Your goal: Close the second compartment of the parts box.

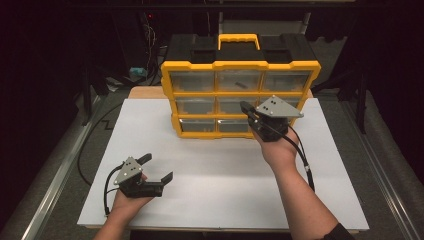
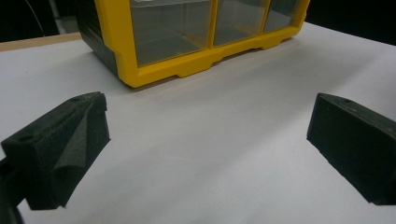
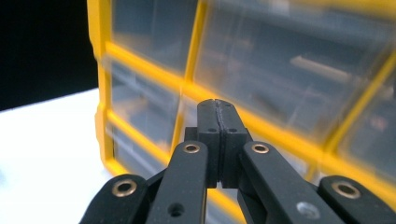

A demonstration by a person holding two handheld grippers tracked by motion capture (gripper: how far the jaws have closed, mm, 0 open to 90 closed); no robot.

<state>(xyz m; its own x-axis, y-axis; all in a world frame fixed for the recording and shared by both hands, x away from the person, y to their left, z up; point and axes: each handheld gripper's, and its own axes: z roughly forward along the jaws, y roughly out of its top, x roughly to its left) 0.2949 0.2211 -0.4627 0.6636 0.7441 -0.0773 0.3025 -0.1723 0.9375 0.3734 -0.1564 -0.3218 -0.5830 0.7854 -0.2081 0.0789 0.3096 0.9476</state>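
At front of yellow organizer (image 1: 240, 97), mid-table on white board (image 1: 215, 165): your right gripper (image 1: 246, 107), jaws pressed together, empty, tips at middle drawer row. Left gripper (image 1: 156, 169) near board's front edge, jaws wide apart, empty. Risk: closed tips push drawer face, organizer slides or tips back; nothing braces it.

Left gripper (image 2: 205, 154) sat low over the white table sheet (image 2: 210, 140), its two black foam-faced jaws wide apart with bare sheet between them. Ahead stood the yellow-framed plastic organizer cabinet (image 2: 140, 60) with clear drawer fronts, its lower corner nearest. Bottom row of drawers visible, contents not discernible. A strip of pale wooden table edge (image 2: 32, 43) showed at far left.
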